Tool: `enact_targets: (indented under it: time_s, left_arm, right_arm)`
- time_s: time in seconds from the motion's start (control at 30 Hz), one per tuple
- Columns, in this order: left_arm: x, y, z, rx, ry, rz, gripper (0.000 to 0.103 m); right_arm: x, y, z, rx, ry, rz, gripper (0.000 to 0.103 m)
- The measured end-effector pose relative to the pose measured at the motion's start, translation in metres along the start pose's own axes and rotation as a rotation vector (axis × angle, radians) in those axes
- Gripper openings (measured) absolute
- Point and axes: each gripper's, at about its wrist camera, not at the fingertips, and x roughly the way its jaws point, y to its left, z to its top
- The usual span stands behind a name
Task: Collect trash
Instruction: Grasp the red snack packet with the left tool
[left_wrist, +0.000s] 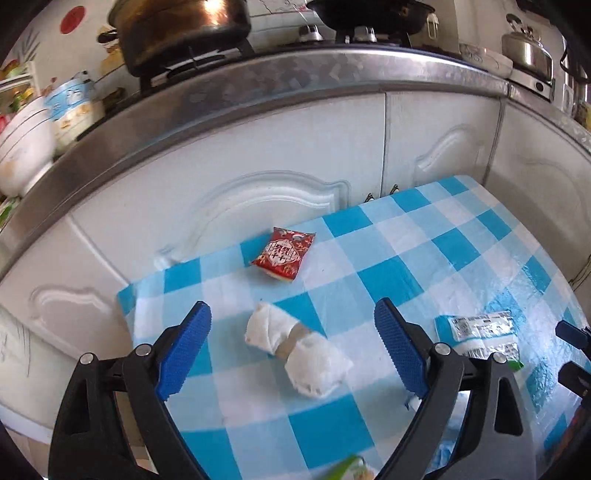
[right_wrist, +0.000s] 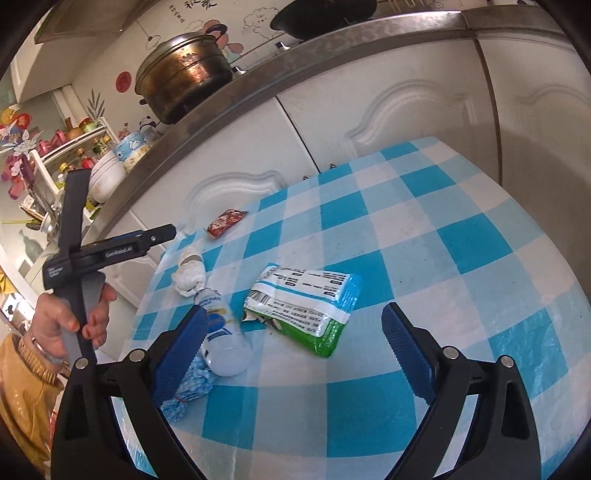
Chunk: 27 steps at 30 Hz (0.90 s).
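A crumpled white tissue wad (left_wrist: 297, 349) lies on the blue-checked tablecloth (left_wrist: 424, 251), between the open fingers of my left gripper (left_wrist: 293, 345), which hovers just over it. A red snack packet (left_wrist: 283, 253) lies beyond it near the table's far edge. My right gripper (right_wrist: 295, 347) is open and empty above a green and white wrapper (right_wrist: 306, 304) and a small white plastic bottle (right_wrist: 223, 339) lying on its side by its left finger. The tissue (right_wrist: 189, 275) and red packet (right_wrist: 226, 222) show further off. The left gripper (right_wrist: 110, 251) appears at the left, held by a hand.
White cabinet doors (left_wrist: 258, 155) under a steel counter edge (left_wrist: 295, 81) stand right behind the table. A pot (left_wrist: 177, 29), bowls (left_wrist: 26, 147) and a kettle (left_wrist: 526, 48) sit on the counter. A blue patterned cloth (right_wrist: 188, 391) lies under the bottle.
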Motion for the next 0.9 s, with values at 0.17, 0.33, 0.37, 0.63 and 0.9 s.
enact_targets:
  time_s: [0.17, 0.33, 0.37, 0.63, 0.9]
  left_arm:
    - [0.057, 0.003, 0.023, 0.036, 0.070, 0.000, 0.089]
    - [0.089, 0.006, 0.036, 0.041, 0.106, 0.009, 0.082]
    - [0.095, 0.007, 0.038, 0.040, 0.116, 0.012, 0.082]
    - [0.123, 0.013, 0.044, 0.033, 0.178, 0.031, 0.074]
    - [0.128, 0.009, 0.042, 0.017, 0.193, 0.014, 0.044]
  right_arm:
    - [0.002, -0.009, 0.004, 0.026, 0.004, 0.020, 0.094]
    - [0.003, -0.015, 0.005, 0.047, 0.005, 0.033, 0.094]
    - [0.004, -0.015, 0.005, 0.050, 0.007, 0.032, 0.094]
    - [0.008, -0.020, 0.003, 0.058, 0.014, 0.029, 0.094]
    - [0.008, -0.019, 0.002, 0.052, 0.008, 0.037, 0.094]
